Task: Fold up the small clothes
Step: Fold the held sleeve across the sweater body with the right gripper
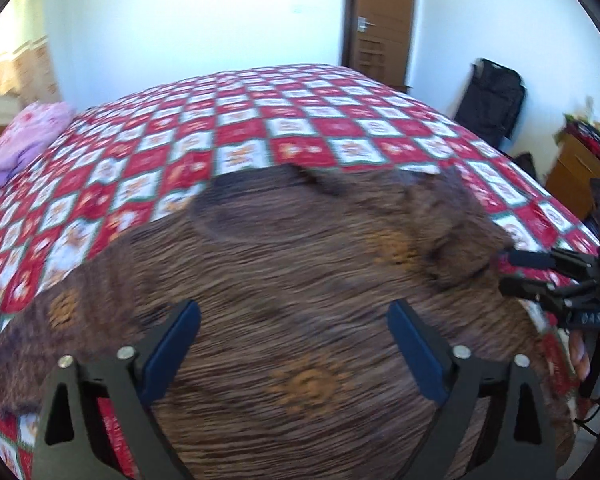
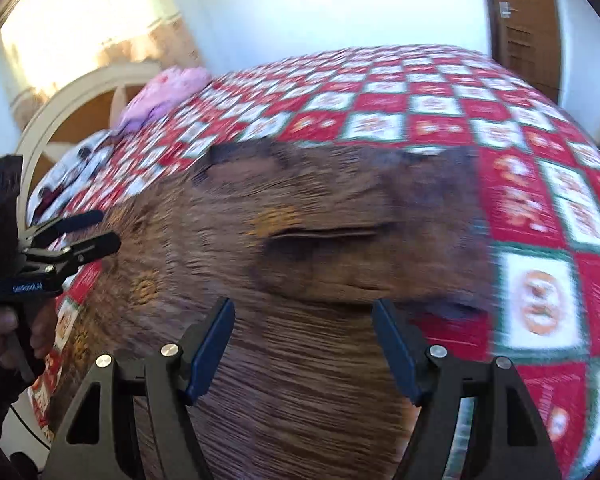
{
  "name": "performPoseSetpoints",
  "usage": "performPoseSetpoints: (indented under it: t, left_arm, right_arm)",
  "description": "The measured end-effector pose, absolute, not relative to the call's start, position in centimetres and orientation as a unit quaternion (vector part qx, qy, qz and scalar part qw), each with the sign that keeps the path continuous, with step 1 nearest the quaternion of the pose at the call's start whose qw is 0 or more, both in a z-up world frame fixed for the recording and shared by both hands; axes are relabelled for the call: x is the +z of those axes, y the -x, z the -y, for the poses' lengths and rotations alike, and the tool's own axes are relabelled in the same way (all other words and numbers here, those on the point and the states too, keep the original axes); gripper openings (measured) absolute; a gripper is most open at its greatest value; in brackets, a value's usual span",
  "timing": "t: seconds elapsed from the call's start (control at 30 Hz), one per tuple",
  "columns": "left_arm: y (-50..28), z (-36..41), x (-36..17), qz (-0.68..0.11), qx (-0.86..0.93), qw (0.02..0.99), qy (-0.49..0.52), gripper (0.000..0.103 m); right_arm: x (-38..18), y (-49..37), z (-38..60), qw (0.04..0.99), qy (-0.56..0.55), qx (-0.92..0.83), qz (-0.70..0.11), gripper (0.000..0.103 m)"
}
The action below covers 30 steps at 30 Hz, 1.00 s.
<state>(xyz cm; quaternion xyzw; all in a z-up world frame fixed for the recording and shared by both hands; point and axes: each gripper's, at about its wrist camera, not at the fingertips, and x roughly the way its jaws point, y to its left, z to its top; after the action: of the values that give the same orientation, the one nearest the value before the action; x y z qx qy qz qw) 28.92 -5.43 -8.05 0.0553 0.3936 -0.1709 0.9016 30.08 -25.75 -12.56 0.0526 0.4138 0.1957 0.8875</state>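
Observation:
A brown ribbed garment (image 1: 300, 280) with orange patterns lies spread on the red and white checked bedspread (image 1: 236, 128); its right side is folded over the body (image 2: 340, 240). My left gripper (image 1: 294, 320) hovers over the garment's near part, jaws wide apart with nothing between them. In the left wrist view the right gripper (image 1: 506, 272) enters from the right edge, at the garment's right side. My right gripper (image 2: 304, 320) also stands open above the brown cloth (image 2: 292, 380), gripping nothing. The left gripper (image 2: 110, 228) shows at the left edge of the right wrist view, held by a hand (image 2: 4, 332).
A pink pillow (image 1: 28, 136) lies at the bed's far left corner, by a white headboard (image 2: 76, 92). A wooden door (image 1: 384, 24) is beyond the bed. A black bag (image 1: 492, 104) and a wooden cabinet (image 1: 572, 176) stand to the right.

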Motion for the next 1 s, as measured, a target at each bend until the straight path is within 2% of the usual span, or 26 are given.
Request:
performPoseSetpoints:
  t: [0.1,0.23,0.4,0.6,0.63,0.7,0.73,0.77,1.0]
  left_arm:
    - [-28.7,9.3,-7.7,-0.384,-0.198,0.897,-0.093,0.094]
    - [-29.3,14.0,-8.3,-0.390,-0.218,0.885,-0.132,0.082]
    - [-30.7,17.5,-9.8,-0.403,-0.229,0.873,-0.153,0.073]
    - [-33.6,19.5,-12.5,-0.432,-0.217,0.859,-0.166,0.049]
    - [-34.1,19.6,-13.2,-0.441,-0.215,0.856,-0.166,0.041]
    - [-34.4,19.4,-13.4,-0.436,-0.225,0.859,-0.148,0.035]
    - [-34.4,19.4,-13.2,-0.431,-0.233,0.860,-0.141,0.020]
    - [-34.4,19.2,-13.1,-0.432,-0.243,0.858,-0.131,0.010]
    - [-34.2,18.0,-11.5,-0.418,-0.270,0.863,-0.082,0.006]
  right_arm:
    - [-13.3,-29.8,28.3,0.895,-0.075,0.160,-0.409,0.072]
    - [-14.8,-29.4,30.3,0.895,-0.108,0.137,-0.410,0.072]
    - [-15.8,-28.8,31.1,0.895,-0.121,0.128,-0.409,0.072]
    - [-16.2,-28.6,32.6,0.895,-0.155,0.127,-0.398,0.072]
    - [-16.3,-28.6,32.6,0.895,-0.155,0.127,-0.398,0.072]
    - [-16.3,-28.6,32.4,0.896,-0.151,0.125,-0.397,0.072]
    - [-16.4,-28.6,32.3,0.897,-0.149,0.125,-0.397,0.073]
    - [-16.4,-28.6,32.2,0.898,-0.144,0.123,-0.397,0.073]
    - [-16.4,-28.6,31.6,0.903,-0.123,0.114,-0.395,0.074]
